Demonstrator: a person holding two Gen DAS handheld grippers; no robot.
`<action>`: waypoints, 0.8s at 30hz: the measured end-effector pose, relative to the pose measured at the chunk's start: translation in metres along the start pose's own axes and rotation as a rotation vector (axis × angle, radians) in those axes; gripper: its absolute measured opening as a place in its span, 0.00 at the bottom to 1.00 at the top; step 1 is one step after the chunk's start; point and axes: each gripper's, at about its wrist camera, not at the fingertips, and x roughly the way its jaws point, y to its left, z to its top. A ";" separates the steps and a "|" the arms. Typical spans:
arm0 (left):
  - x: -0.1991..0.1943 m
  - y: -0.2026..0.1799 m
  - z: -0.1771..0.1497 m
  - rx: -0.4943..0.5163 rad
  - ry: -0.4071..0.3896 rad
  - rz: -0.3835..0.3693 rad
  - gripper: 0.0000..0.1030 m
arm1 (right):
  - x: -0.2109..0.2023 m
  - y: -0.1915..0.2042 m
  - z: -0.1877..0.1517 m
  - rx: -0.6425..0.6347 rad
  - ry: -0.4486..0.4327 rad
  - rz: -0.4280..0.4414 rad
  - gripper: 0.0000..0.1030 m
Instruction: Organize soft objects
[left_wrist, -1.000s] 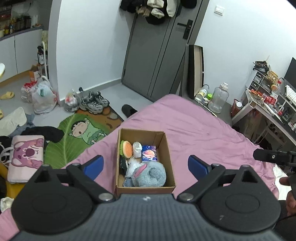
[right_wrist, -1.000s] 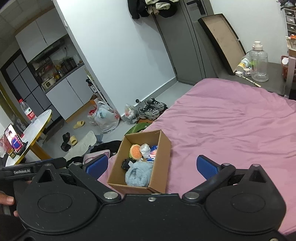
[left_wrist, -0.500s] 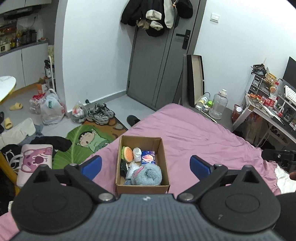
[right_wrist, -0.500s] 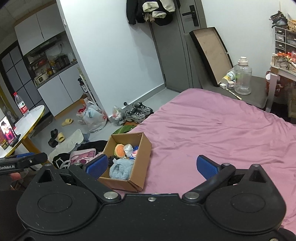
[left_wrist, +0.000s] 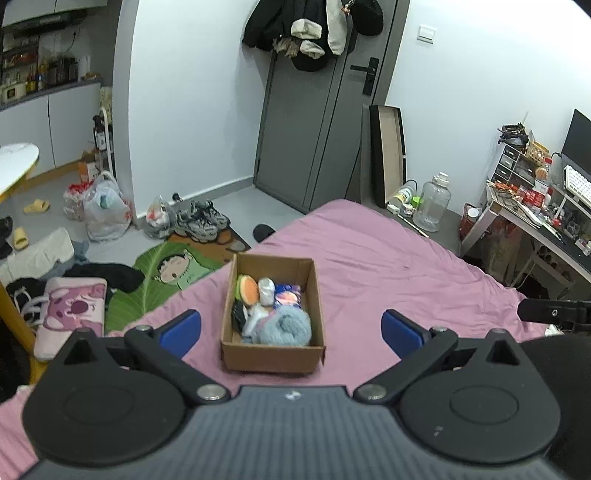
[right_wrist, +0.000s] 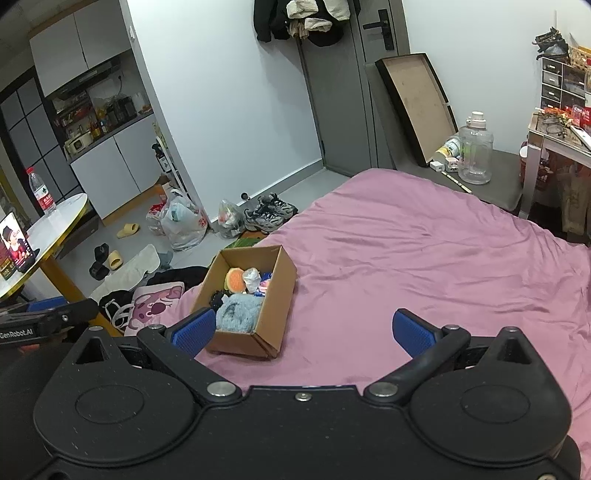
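A cardboard box (left_wrist: 272, 356) sits on the pink bed near its left edge; it also shows in the right wrist view (right_wrist: 275, 295). Inside lie a blue fluffy roll (left_wrist: 284, 326), an orange round toy (left_wrist: 248, 289), a white soft piece (left_wrist: 266, 290) and a blue-and-pink item (left_wrist: 287, 295). My left gripper (left_wrist: 291, 328) is open and empty, held above and behind the box. My right gripper (right_wrist: 303, 330) is open and empty, to the right of the box over bare sheet.
The pink bed (right_wrist: 424, 258) stretches to the right. On the floor left are a green cartoon mat (left_wrist: 162, 277), a pink bag (left_wrist: 72, 312), shoes (left_wrist: 199, 221) and plastic bags (left_wrist: 105, 210). A water jug (right_wrist: 474, 151) and cluttered desk (left_wrist: 535, 214) stand right.
Both grippers have pulled back and up from the box, which now looks smaller and farther. Both stay open and empty. The box's contents have not moved.
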 end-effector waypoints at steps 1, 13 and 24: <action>0.001 -0.002 -0.002 0.000 0.003 0.003 1.00 | -0.001 0.001 -0.001 -0.004 0.001 0.002 1.00; -0.014 -0.023 -0.008 0.007 -0.010 0.006 1.00 | -0.010 0.007 -0.004 -0.013 -0.002 -0.003 1.00; -0.010 -0.028 -0.007 0.015 -0.002 0.009 1.00 | -0.010 0.006 -0.005 -0.008 0.000 -0.010 1.00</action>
